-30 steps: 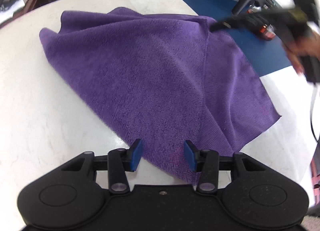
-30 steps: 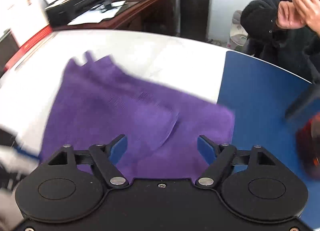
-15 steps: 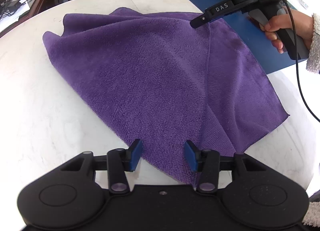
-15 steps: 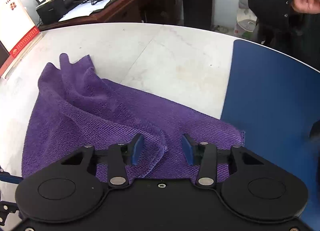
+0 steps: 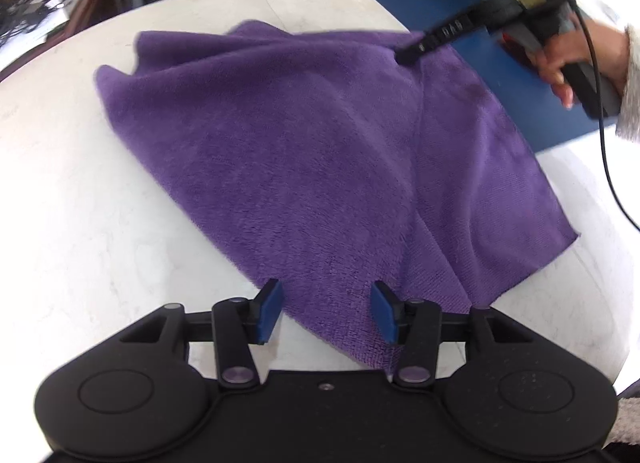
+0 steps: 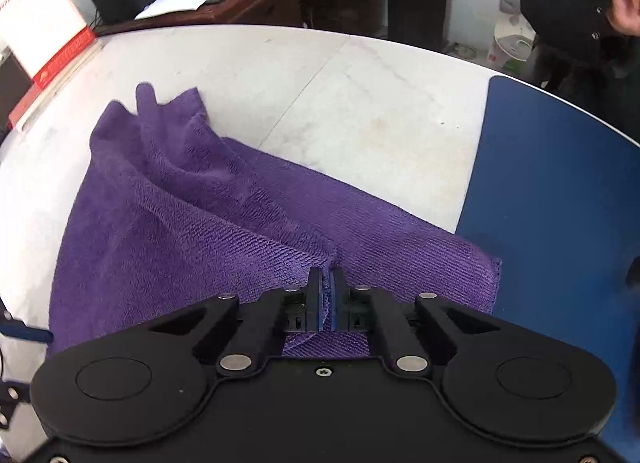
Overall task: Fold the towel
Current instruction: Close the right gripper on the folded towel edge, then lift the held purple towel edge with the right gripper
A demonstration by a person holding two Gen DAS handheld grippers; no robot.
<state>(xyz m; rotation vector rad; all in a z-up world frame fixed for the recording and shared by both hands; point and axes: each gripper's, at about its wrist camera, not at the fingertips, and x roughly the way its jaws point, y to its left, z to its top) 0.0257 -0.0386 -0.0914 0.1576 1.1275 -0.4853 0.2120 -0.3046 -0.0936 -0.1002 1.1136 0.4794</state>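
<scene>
Now towel point(image 6: 192, 223) corner between right tongs point(image 6: 327, 299).

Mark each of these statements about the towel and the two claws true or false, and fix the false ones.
1. The right claw is shut on the purple towel. True.
2. The left claw grips the towel. False: it is open, its fingers either side of the near edge.
3. The towel lies partly on the blue mat. True.
4. The towel lies flat and smooth. False: it is creased, with one layer over another.
</scene>
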